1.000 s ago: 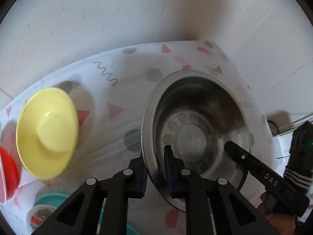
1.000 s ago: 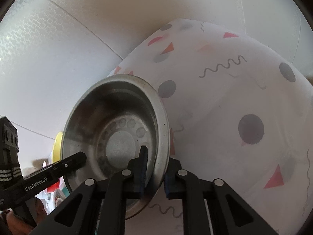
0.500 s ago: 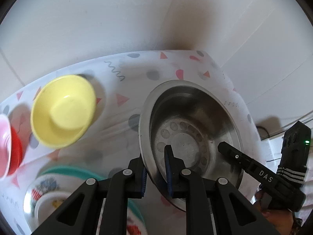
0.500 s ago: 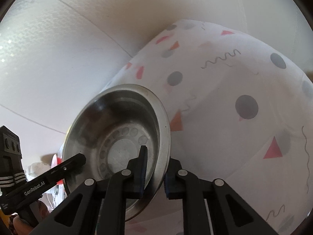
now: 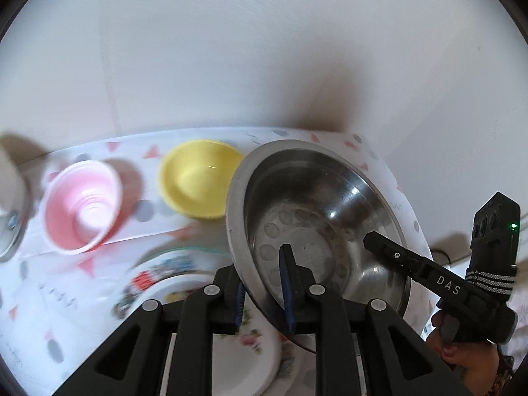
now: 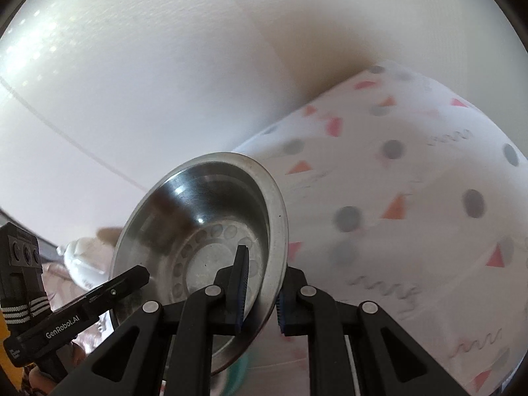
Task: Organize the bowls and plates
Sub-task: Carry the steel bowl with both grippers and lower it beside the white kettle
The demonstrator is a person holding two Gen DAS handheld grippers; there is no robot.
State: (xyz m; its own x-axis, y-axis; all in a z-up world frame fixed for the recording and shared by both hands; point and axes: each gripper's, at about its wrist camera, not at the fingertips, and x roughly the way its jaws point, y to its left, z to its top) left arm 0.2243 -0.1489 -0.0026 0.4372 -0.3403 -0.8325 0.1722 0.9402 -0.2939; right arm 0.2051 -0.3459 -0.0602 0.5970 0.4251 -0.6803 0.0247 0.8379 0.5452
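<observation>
Two grippers: both clamp one steel bowl (image 5: 316,227) by opposite sides of its rim.
Left gripper (image 5: 264,287): jaws closed on the bowl's near rim, one pad inside the bowl, the other outside under the lip; the jaws have just been easing a little wider, with the rim between them.
Right gripper (image 6: 260,293): jaws closed on the rim of the same bowl, one blue pad inside, one outside.
Right gripper in left view (image 5: 429,274): black, reaches into the bowl from the right, a hand (image 5: 462,353) on its grip.
Left gripper in right view (image 6: 82,307): black, reaches the bowl's far rim from the lower left.
Steel bowl: tilted, its mouth turned toward both cameras, ringed dimples on its base; held up over the bench's right part, clear of the cloth (image 6: 412,198).
Cloth: white with grey dots, pink triangles and squiggles; covers the bench.
Yellow bowl (image 5: 199,180): upright, near the bench's far edge, just left of the steel bowl.
Pink bowl (image 5: 81,206): left of the yellow one, blurred.
Printed plates (image 5: 241,340): stacked under the left gripper, toward the near edge, one with flowers.
Wall (image 5: 231,49): plain white, behind the bench.
</observation>
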